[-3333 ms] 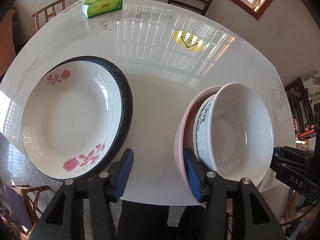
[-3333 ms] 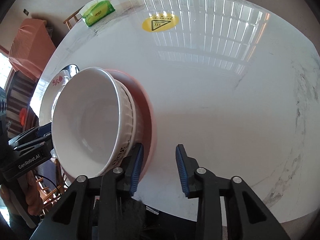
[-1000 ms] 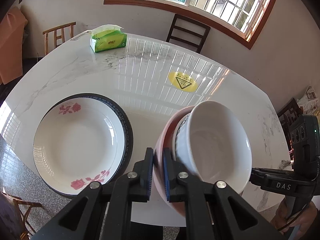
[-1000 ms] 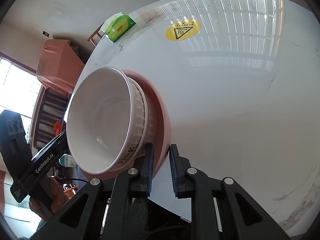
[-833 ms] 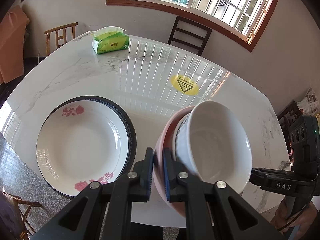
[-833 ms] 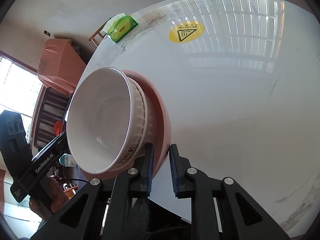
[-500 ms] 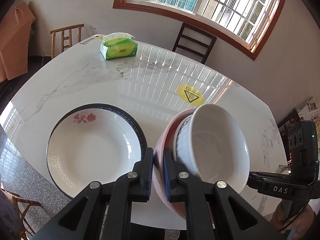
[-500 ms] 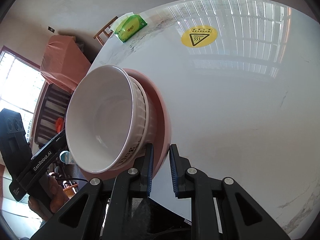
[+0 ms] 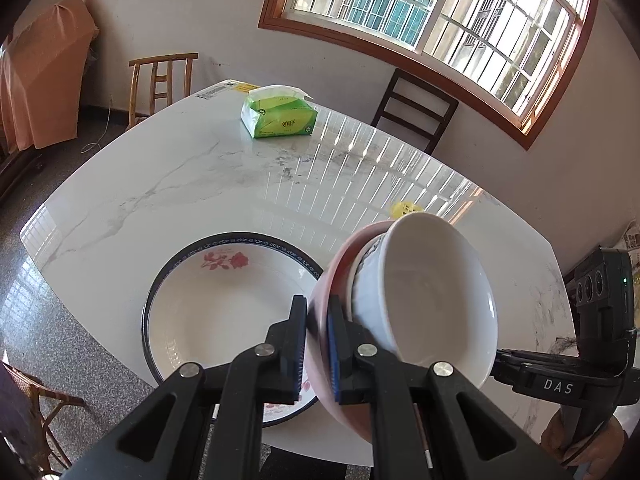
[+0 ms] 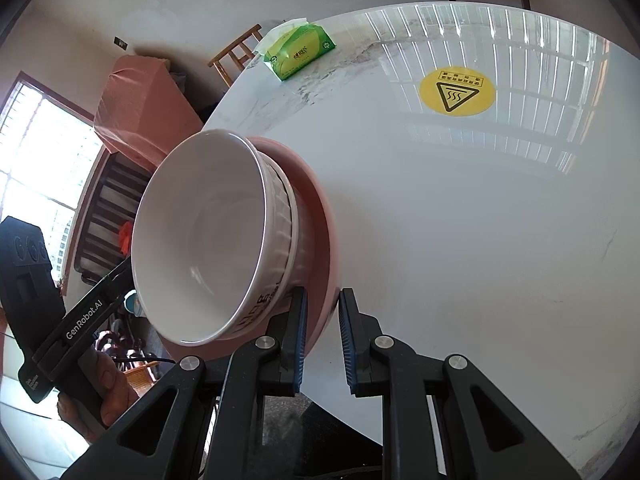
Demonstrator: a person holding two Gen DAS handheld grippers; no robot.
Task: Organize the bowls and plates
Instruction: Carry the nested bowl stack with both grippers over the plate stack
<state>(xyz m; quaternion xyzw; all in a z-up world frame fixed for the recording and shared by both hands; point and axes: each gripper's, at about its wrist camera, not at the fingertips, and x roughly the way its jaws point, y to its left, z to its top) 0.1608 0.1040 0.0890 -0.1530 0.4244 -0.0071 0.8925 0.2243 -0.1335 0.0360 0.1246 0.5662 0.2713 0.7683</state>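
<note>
The left tool (image 9: 317, 344) and right tool (image 10: 322, 334) are each clamped on opposite rim sections of the pink bowl (image 9: 326, 312), which carries the white bowl (image 9: 436, 300), tilted, above the surface (image 9: 180, 184) beside the floral plate (image 9: 216, 312).

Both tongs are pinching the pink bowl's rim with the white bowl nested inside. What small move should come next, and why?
Probably carry the stack leftward and lower it. The left tongs and right tongs are shut on opposite rims of the pink bowl. It is off the white marble table, with the white ribbed bowl nested inside, beside the rose-patterned plate, which lies flat with its centre bare.
</note>
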